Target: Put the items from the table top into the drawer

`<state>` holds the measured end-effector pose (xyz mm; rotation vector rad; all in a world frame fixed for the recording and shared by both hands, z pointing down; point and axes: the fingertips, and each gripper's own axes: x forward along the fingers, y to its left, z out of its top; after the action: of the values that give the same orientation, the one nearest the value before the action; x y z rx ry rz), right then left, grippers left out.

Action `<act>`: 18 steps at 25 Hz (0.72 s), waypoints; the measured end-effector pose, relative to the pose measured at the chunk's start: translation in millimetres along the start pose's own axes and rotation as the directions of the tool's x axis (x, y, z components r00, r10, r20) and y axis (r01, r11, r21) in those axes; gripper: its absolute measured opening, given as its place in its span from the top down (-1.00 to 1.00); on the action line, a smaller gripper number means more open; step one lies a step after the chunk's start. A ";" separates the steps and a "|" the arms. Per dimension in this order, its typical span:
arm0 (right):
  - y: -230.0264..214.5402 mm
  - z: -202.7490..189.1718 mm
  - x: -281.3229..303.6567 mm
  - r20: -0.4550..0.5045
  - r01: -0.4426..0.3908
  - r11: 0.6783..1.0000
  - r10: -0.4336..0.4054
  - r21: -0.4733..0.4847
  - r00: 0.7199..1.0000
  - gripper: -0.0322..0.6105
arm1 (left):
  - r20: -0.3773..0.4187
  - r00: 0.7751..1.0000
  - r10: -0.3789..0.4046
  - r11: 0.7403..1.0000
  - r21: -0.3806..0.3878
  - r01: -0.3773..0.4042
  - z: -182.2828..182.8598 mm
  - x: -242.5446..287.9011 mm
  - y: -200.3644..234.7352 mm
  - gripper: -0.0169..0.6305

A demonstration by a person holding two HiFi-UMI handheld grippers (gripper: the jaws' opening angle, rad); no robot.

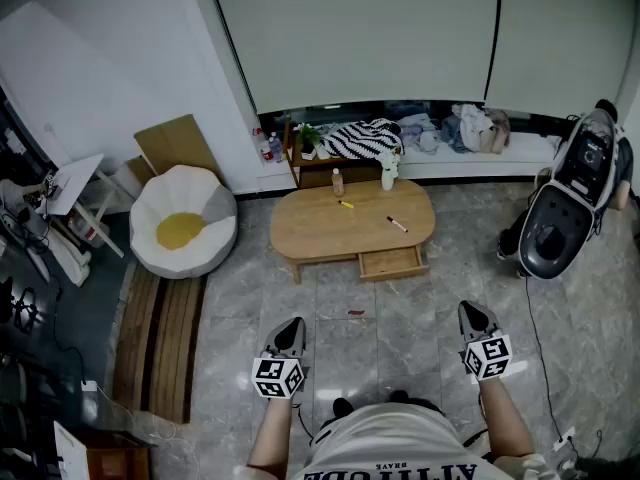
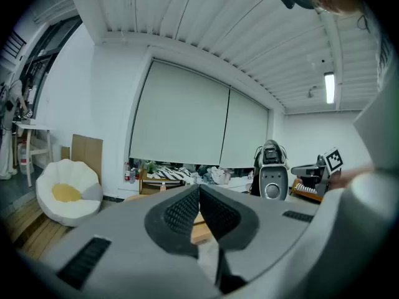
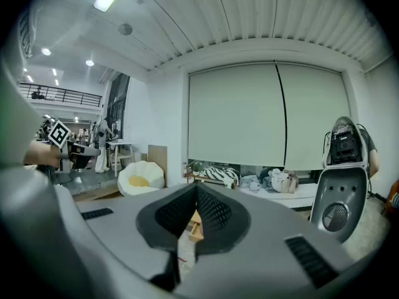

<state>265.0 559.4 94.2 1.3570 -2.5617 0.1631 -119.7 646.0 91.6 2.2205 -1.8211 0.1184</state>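
Left claw (image 1: 291, 330) and right claw (image 1: 474, 318) hung nearest me in the head view, well short of the surface (image 1: 310, 230). On it the bottle (image 1: 337, 182), yellow marker (image 1: 345, 204) and dark pen (image 1: 397, 224) lay beyond the open drawer (image 1: 392, 262). Left gripper view, then right: each was clenched on nothing and aimed at that surface, ready to approach.

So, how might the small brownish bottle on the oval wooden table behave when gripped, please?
The small brownish bottle stands upright and narrow, so a sideways nudge would probably tip it. Being small, it is likely light. Lying down, it may roll.
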 end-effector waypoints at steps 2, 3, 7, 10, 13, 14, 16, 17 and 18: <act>0.6 1.2 -0.2 0.000 -0.001 1.000 0.001 0.001 1.000 0.84 | -0.001 1.000 0.000 1.000 0.000 0.000 0.6 -0.6 -0.2 0.88; 1.1 1.4 -1.1 0.001 -0.002 1.000 0.002 0.001 1.000 0.84 | -0.001 1.000 0.000 1.000 0.000 0.000 0.5 -1.4 -0.7 0.89; 3.4 2.0 -5.4 0.005 -0.002 1.000 0.002 0.000 1.000 0.84 | 0.000 1.000 -0.001 1.000 0.000 0.001 -0.7 -5.1 -2.8 0.89; 3.9 3.0 -6.0 0.007 -0.004 1.000 0.004 -0.002 1.000 0.84 | -0.001 1.000 -0.001 1.000 -0.002 0.001 -1.6 -5.8 -3.3 0.88; -0.1 4.8 -7.0 0.010 -0.007 1.000 0.007 0.007 1.000 0.84 | -0.006 1.000 0.003 1.000 -0.004 -0.003 -1.4 -5.5 -6.9 0.89; -2.4 5.5 -7.4 0.012 -0.007 1.000 0.007 0.013 1.000 0.84 | -0.007 1.000 0.005 1.000 -0.004 -0.005 -1.0 -5.1 -8.4 0.89; -6.7 4.9 -8.4 0.015 -0.008 1.000 0.007 0.021 1.000 0.84 | -0.007 1.000 0.010 1.000 -0.003 -0.010 -1.4 -4.8 -12.0 0.89; -8.3 3.6 -9.2 0.016 -0.010 1.000 0.009 0.021 1.000 0.84 | -0.007 1.000 0.013 1.000 -0.002 -0.013 -2.1 -5.1 -14.0 0.89; -9.9 2.2 -10.1 0.016 -0.013 1.000 0.013 0.020 1.000 0.84 | -0.006 1.000 0.016 1.000 -0.001 -0.016 -2.9 -5.4 -16.2 0.88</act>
<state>278.4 561.5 89.3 1.3541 -2.5891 0.1816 -104.7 654.7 90.7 2.2025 -1.8358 0.1264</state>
